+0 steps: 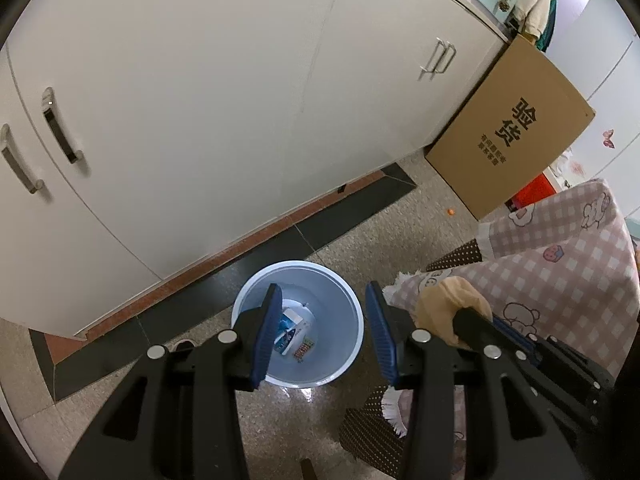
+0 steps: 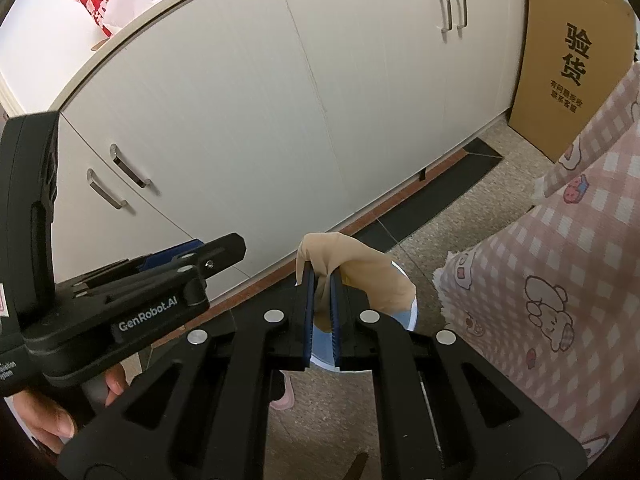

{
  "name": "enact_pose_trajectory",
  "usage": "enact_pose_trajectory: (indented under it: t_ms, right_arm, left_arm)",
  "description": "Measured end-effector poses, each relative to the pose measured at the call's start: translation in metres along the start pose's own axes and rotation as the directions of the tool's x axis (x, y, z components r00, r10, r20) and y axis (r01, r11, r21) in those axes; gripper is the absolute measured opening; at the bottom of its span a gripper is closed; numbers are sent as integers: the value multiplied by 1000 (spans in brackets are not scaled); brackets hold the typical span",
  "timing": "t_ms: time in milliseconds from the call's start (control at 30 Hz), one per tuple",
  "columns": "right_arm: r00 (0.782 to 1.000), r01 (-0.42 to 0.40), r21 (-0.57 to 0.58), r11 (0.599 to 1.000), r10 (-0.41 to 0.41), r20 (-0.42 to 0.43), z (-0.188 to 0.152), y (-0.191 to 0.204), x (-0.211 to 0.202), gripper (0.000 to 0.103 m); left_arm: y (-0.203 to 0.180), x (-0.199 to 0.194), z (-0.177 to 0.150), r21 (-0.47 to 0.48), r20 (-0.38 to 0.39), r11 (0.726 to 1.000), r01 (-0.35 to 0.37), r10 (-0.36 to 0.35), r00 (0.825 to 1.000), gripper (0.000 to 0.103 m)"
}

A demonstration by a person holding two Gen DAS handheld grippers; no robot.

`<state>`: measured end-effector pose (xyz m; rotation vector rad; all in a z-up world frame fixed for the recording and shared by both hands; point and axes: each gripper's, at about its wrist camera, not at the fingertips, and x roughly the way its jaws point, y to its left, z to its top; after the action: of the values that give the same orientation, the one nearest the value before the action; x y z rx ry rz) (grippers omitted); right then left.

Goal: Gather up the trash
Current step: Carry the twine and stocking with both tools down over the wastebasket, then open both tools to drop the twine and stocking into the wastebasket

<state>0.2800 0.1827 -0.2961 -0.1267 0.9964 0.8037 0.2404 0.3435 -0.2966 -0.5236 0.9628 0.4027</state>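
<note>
Far left in both views: white cabinet doors with metal handles, standing behind a dark strip of floor tile. Centre of the left wrist view: a pale blue bin on the speckled floor, already holding a few bits of packaging, among them a small carton and a printed wrapper. Directly above that bin, the left gripper, jaws released and standing apart, nothing between the blue pads, bin floor plainly visible through the gap. Just to the right of it, the right gripper, clenched on a crumpled tan piece of trash, possibly a paper bag or a cloth, hard to say at this angle; that scrap bulging above the pads and hanging over the bin's near rim. Further right: a pink checked cloth with cartoon prints draped over furniture, and a brown cardboard box leaning at the cabinet's end. Step in hand, by the look of it: dropping, with the left's load seemingly gone in and the right's about to follow. Next move calls for bringing the tan scrap squarely over the bin mouth, clear of the left gripper's fingers, then letting the pads part so it falls inside rather than onto the rim or the floor.
</note>
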Motion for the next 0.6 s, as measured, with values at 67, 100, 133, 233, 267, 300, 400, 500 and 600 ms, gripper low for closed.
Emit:
enact_pose_trajectory:
  t_ms: [67, 100, 133, 233, 267, 300, 400, 500, 600]
  right_arm:
    - [1000, -12, 4, 1000, 12, 7, 3, 1, 1, 8]
    - [1000, -16, 4, 1000, 16, 12, 5, 2, 2, 8]
    - [999, -29, 3, 1000, 28, 24, 9, 3, 2, 8]
    - [999, -46, 14, 999, 45, 28, 16, 3, 4, 28]
    - [998, -49, 17, 999, 48, 31, 18, 4, 4, 51]
    - [999, -29, 15, 999, 28, 42, 18, 4, 2, 53]
    - [999, -29, 4, 1000, 28, 47, 18, 6, 0, 53]
    - [999, -31, 7, 1000, 30, 43, 17, 6, -2, 53]
    - [998, -17, -1, 1000, 17, 52, 16, 7, -11, 54]
  left_arm:
    - [3, -4, 1, -14, 17, 1000, -20, 20, 1000, 43]
    - [6, -6, 1, -29, 30, 999, -34, 35, 999, 43]
    - [9, -9, 1, -43, 43, 998, -44, 46, 998, 43]
    - [14, -14, 4, -69, 56, 997, -39, 43, 998, 43]
    - [15, -16, 4, -71, 58, 997, -39, 43, 997, 42]
    - [16, -18, 5, -78, 64, 996, -49, 54, 997, 45]
    - [18, -21, 6, -83, 68, 996, -38, 44, 997, 47]
    - [14, -23, 5, -80, 72, 996, -35, 41, 997, 48]
    - [11, -28, 5, -75, 77, 997, -29, 34, 996, 48]
